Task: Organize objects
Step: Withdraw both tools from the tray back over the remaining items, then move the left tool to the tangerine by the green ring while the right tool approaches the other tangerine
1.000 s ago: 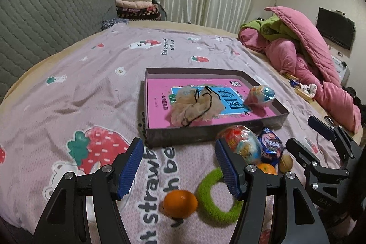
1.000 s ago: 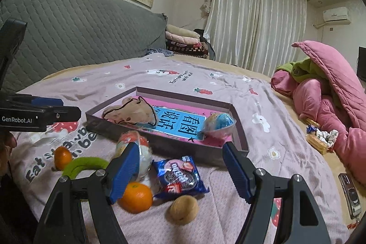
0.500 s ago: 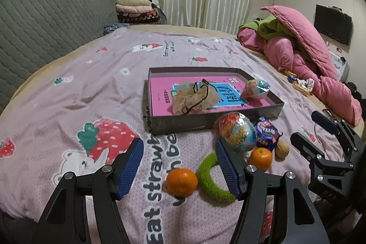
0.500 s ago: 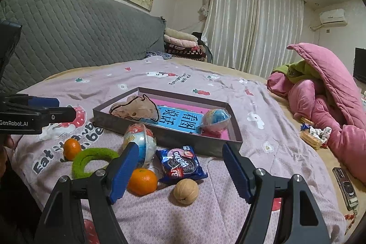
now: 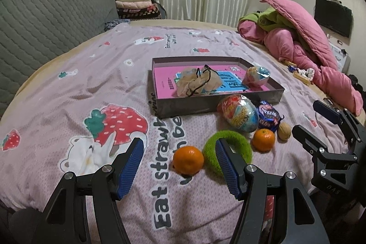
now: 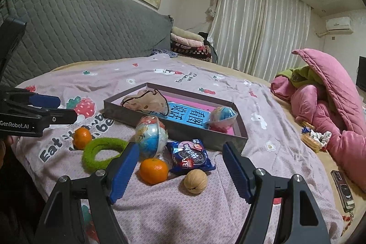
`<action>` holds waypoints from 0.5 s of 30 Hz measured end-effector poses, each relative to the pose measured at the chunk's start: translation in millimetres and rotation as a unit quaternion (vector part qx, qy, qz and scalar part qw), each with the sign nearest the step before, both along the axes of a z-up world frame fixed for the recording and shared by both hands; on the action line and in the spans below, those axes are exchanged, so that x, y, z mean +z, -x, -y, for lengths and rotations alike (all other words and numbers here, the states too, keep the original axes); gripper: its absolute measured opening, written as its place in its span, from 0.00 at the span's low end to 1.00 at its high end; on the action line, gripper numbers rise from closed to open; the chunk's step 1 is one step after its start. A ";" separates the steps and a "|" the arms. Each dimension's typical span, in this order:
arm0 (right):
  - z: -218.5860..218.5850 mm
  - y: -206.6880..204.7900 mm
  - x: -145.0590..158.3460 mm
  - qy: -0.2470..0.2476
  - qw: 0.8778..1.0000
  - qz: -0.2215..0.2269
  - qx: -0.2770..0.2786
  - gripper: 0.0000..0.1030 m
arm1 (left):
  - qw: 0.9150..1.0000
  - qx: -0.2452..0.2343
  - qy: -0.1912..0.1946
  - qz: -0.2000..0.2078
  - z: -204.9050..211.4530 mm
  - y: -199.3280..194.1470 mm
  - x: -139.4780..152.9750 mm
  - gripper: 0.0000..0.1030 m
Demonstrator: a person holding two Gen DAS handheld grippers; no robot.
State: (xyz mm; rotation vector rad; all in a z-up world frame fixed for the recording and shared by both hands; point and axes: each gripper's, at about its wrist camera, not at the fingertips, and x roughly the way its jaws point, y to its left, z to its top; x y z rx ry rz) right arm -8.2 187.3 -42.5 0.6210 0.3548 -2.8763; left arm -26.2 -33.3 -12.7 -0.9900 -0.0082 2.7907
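Left wrist view. Left gripper (image 5: 179, 166) low over the strawberry-print bedsheet (image 5: 68, 88), jaws wide, nothing between the pads. Just ahead: a mandarin (image 5: 188, 160) touching a green fuzzy ring (image 5: 242, 143), which lies flat. Beyond it a second mandarin (image 5: 263, 140), a walnut (image 5: 284, 130), a blue cookie packet (image 5: 268, 117) and a large foil-wrapped egg (image 5: 238, 112), long axis running left-near to right-far, resting against the near wall of the grey shallow box (image 5: 194, 106). The box's long side runs across the view (slightly turned). Inside it, on a pink-and-blue printed sheet: a beige drawstring pouch (image 5: 196, 81) and a smaller wrapped capsule toy (image 5: 256, 77) by the right wall. Right gripper (image 5: 320, 125) at right edge, seen side-on, fingers apart.

Right wrist view. Right gripper (image 6: 180, 166) also spread wide and empty; a mandarin (image 6: 153, 170), the walnut (image 6: 195, 178) and the cookie packet (image 6: 192, 157) lie on the sheet between and ahead of its fingers. Egg (image 6: 151, 136) stands nearly upright here, touching the box (image 6: 173, 127). The box's corner points toward the camera. Green ring (image 6: 101, 152) and other mandarin (image 6: 82, 134) to the left, under the left gripper (image 6: 45, 106). Pink quilt (image 6: 331, 95) heaped far right.
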 end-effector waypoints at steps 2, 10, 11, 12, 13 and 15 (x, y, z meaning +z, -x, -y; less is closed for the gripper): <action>1.7 -2.3 -0.8 -0.001 1.000 0.001 0.003 0.73 | 1.000 0.001 0.002 0.001 0.9 -2.1 -0.6 0.65; 8.6 -8.3 -4.9 -0.006 1.000 0.011 0.012 0.73 | 1.000 0.003 0.006 0.015 4.5 -6.8 -5.2 0.65; 9.2 -9.3 -5.1 -0.005 1.000 0.012 0.013 0.73 | 1.000 0.003 0.007 0.017 4.3 -7.5 -6.3 0.65; 9.7 -10.2 -5.5 -0.004 1.000 0.014 0.015 0.73 | 1.000 0.003 0.007 0.020 4.2 -8.0 -7.7 0.65; 10.5 -11.0 -5.9 -0.003 1.000 0.015 0.016 0.73 | 1.000 0.002 0.006 0.023 4.2 -8.7 -9.2 0.65; 12.0 -12.6 -7.3 -0.004 1.000 0.019 0.018 0.73 | 1.000 0.000 0.006 0.029 3.4 -9.9 -12.3 0.65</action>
